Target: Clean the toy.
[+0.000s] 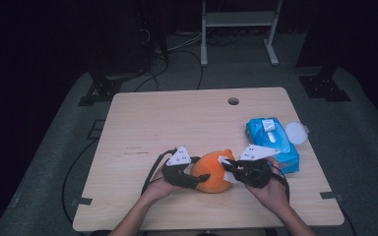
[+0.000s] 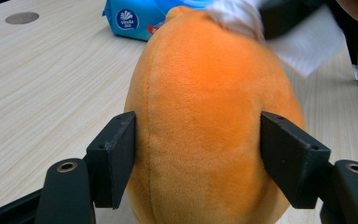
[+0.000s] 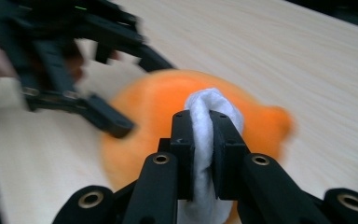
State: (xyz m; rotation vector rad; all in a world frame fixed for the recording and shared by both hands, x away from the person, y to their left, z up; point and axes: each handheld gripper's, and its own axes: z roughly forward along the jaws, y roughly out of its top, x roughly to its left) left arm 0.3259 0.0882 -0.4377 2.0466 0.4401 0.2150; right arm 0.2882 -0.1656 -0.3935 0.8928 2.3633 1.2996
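— Wiping looks like the step: in the high view, low centre, the left gripper clamps the orange plush toy while the right gripper presses a white wipe on it.

— Left gripper view?

— Its jaws squeeze the toy's sides; the long axis runs up-frame.

— Right gripper view?

— Its jaws pinch the wipe tight. Next, I'd judge, rubbing across.

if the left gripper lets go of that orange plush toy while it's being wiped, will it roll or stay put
The orange plush toy is rounded like an egg, so it would probably rock or roll. Its soft fuzzy pile should grip the table somewhat. It likely dents under the white wipe pressing on it.
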